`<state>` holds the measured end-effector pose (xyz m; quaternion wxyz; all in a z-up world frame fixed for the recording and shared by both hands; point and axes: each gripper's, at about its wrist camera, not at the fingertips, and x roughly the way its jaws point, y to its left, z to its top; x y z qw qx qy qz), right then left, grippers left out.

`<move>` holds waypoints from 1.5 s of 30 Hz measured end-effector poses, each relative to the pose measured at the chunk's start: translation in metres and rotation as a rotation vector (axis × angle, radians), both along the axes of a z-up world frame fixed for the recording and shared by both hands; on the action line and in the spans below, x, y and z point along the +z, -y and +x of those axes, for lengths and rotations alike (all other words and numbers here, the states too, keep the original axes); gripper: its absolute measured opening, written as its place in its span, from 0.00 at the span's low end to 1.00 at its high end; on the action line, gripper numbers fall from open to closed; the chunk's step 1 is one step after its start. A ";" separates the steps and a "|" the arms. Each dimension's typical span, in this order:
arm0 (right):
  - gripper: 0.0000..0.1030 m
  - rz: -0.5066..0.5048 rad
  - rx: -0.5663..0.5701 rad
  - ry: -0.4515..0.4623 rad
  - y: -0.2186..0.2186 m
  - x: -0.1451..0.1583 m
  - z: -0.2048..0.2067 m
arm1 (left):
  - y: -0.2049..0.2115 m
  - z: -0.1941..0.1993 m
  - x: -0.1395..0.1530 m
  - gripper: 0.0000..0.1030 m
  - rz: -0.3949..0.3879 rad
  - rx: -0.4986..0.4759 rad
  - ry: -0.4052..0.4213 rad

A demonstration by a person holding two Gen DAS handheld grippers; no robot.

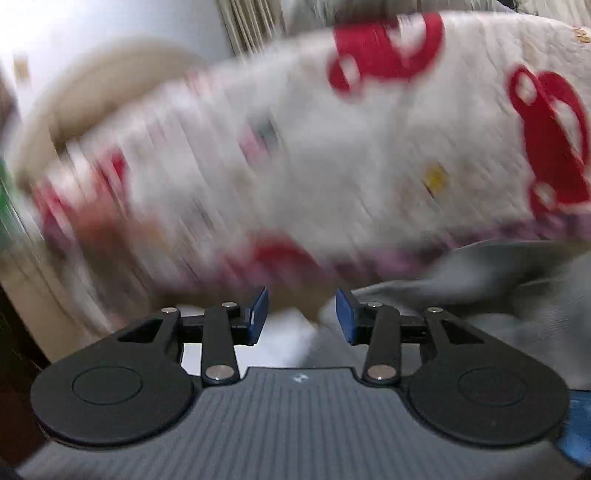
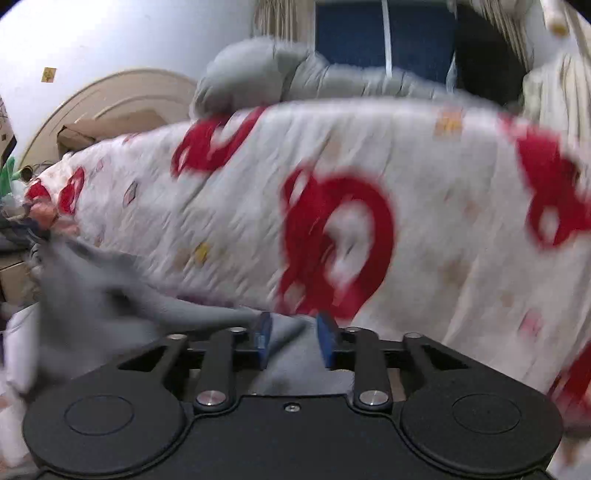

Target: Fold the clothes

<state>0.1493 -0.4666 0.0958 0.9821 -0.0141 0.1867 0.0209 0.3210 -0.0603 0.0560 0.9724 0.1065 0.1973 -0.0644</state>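
Note:
A grey garment [image 2: 110, 295] lies crumpled at the near edge of a bed covered by a white quilt with red prints [image 2: 369, 147]. My right gripper [image 2: 294, 339] is open, its blue pads apart, with a fold of the grey cloth lying loose between and under them. In the left wrist view, the same grey garment [image 1: 498, 280] lies to the right, in front of the blurred quilt [image 1: 332, 147]. My left gripper [image 1: 302, 314] is open with nothing between its pads, just left of the garment's edge.
A grey duvet or pillow [image 2: 258, 70] is heaped at the far side of the bed under a dark window [image 2: 351, 33]. A beige arched headboard [image 2: 110, 96] and a cardboard box [image 2: 103, 129] stand at the left. Curtains [image 2: 554, 92] hang at the right.

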 end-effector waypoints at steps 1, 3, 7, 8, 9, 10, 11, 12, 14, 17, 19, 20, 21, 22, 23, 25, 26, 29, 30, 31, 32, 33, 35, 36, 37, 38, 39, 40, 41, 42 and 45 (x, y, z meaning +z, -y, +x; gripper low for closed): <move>0.60 0.012 0.038 -0.035 -0.010 -0.021 -0.010 | -0.005 -0.015 -0.025 0.39 -0.029 -0.026 -0.038; 0.61 0.038 0.110 -0.108 -0.027 -0.063 -0.030 | -0.008 -0.047 -0.064 0.38 -0.015 -0.068 -0.083; 0.61 0.214 0.148 -0.287 -0.040 -0.154 -0.060 | -0.019 -0.114 -0.120 0.38 -0.046 -0.168 -0.205; 0.61 0.275 0.119 -0.316 -0.040 -0.173 -0.065 | -0.023 -0.129 -0.130 0.38 -0.065 -0.190 -0.238; 0.61 0.355 0.087 -0.361 -0.037 -0.191 -0.069 | -0.020 -0.145 -0.138 0.39 -0.067 -0.195 -0.254; 0.61 0.434 0.049 -0.403 -0.033 -0.204 -0.072 | -0.018 -0.159 -0.145 0.39 -0.065 -0.196 -0.266; 0.61 0.511 0.010 -0.441 -0.029 -0.216 -0.075 | -0.018 -0.174 -0.152 0.39 -0.063 -0.201 -0.281; 0.61 0.579 -0.015 -0.475 -0.024 -0.223 -0.076 | -0.018 -0.184 -0.153 0.39 -0.071 -0.205 -0.291; 0.61 0.709 -0.055 -0.540 -0.014 -0.235 -0.078 | -0.027 -0.199 -0.155 0.39 -0.137 -0.200 -0.315; 0.62 0.814 -0.080 -0.560 -0.012 -0.243 -0.092 | -0.039 -0.218 -0.162 0.39 -0.215 -0.189 -0.346; 0.62 0.843 -0.082 -0.569 -0.015 -0.249 -0.099 | -0.042 -0.227 -0.167 0.39 -0.220 -0.173 -0.367; 0.62 0.844 -0.084 -0.580 -0.019 -0.253 -0.101 | -0.044 -0.230 -0.170 0.39 -0.221 -0.170 -0.376; 0.62 0.843 -0.087 -0.592 -0.023 -0.258 -0.103 | -0.043 -0.234 -0.175 0.39 -0.219 -0.174 -0.386; 0.62 0.845 -0.102 -0.612 -0.026 -0.262 -0.105 | -0.043 -0.235 -0.178 0.39 -0.217 -0.175 -0.399; 0.62 0.851 -0.108 -0.629 -0.027 -0.264 -0.106 | -0.044 -0.235 -0.181 0.39 -0.213 -0.167 -0.416; 0.62 0.860 -0.101 -0.635 -0.032 -0.266 -0.107 | -0.046 -0.231 -0.189 0.40 -0.226 -0.139 -0.437; 0.62 0.859 -0.095 -0.632 -0.035 -0.266 -0.106 | -0.048 -0.228 -0.194 0.40 -0.248 -0.117 -0.461; 0.63 0.824 -0.125 -0.625 -0.044 -0.274 -0.094 | -0.059 -0.218 -0.207 0.40 -0.343 -0.053 -0.533; 0.63 0.810 -0.139 -0.620 -0.047 -0.277 -0.088 | -0.062 -0.217 -0.210 0.40 -0.370 -0.042 -0.543; 0.62 0.792 -0.128 -0.580 -0.050 -0.278 -0.084 | -0.064 -0.217 -0.210 0.40 -0.387 -0.035 -0.544; 0.38 0.757 -0.113 -0.546 -0.053 -0.275 -0.079 | -0.064 -0.218 -0.209 0.40 -0.383 -0.035 -0.534; 0.13 0.704 -0.102 -0.524 -0.056 -0.269 -0.075 | -0.063 -0.220 -0.206 0.40 -0.368 -0.046 -0.525; 0.12 0.621 -0.078 -0.420 -0.052 -0.238 -0.081 | -0.060 -0.224 -0.202 0.40 -0.337 -0.069 -0.509; 0.11 0.590 -0.059 -0.347 -0.047 -0.219 -0.088 | -0.060 -0.224 -0.202 0.40 -0.338 -0.076 -0.515; 0.10 0.538 -0.062 -0.300 -0.040 -0.199 -0.096 | -0.061 -0.225 -0.201 0.40 -0.340 -0.084 -0.522; 0.09 0.481 -0.071 -0.259 -0.033 -0.180 -0.103 | -0.061 -0.226 -0.201 0.40 -0.342 -0.091 -0.528; 0.08 0.415 -0.093 -0.233 -0.025 -0.165 -0.109 | -0.061 -0.226 -0.203 0.40 -0.351 -0.095 -0.536; 0.08 0.355 -0.123 -0.224 -0.017 -0.155 -0.111 | -0.061 -0.226 -0.204 0.40 -0.360 -0.098 -0.544; 0.07 0.300 -0.158 -0.229 -0.009 -0.151 -0.111 | -0.061 -0.226 -0.206 0.40 -0.369 -0.101 -0.552; 0.07 0.246 -0.195 -0.236 -0.001 -0.149 -0.110 | -0.061 -0.227 -0.208 0.40 -0.378 -0.105 -0.560; 0.08 0.266 -0.246 -0.335 0.025 -0.172 -0.101 | -0.057 -0.224 -0.211 0.40 -0.376 -0.101 -0.572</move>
